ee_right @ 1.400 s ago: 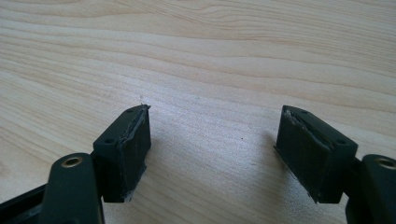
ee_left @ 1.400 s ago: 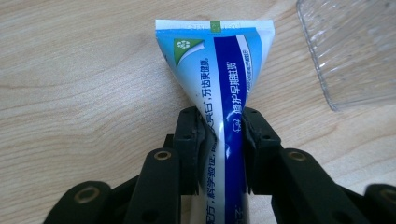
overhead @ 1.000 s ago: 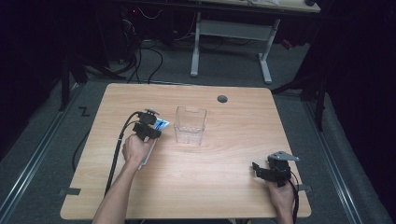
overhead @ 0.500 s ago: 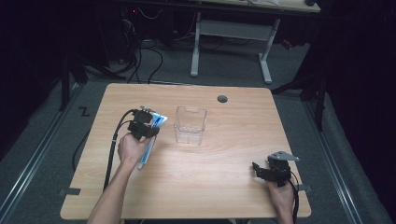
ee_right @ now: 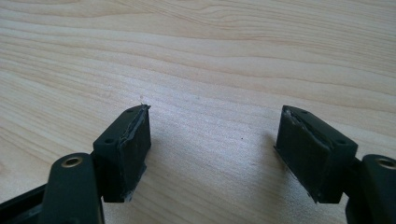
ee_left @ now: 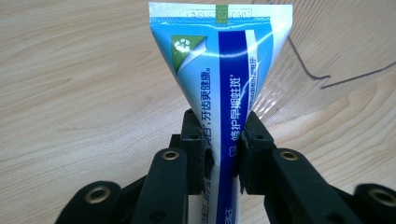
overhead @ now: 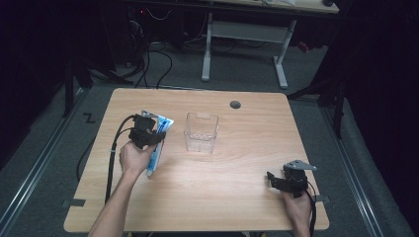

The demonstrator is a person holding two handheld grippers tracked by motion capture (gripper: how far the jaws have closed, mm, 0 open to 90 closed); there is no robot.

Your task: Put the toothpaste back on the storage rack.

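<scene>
Over on the left side of the wooden table, the person's left forearm reaches in from the near edge, angled forward and a little to the right, with the left hand wrapped around the left gripper. Its black jaws are pressed against both sides of a blue-and-white toothpaste tube, pinching it partway along its length (the flat crimped end points away from the gripper, printed side up). From above, the tube lies lengthwise under the hand, its far end poking out beyond the gripper toward the back of the table. A black cable loops from the gripper back along the forearm.

Just to the right of the tube stands a clear plastic container, upright, near the middle of the table.

Well apart, at the near right corner, the right hand holds the right gripper low over bare wood, jaws spread wide with nothing between them, pointing toward the table's centre.
</scene>
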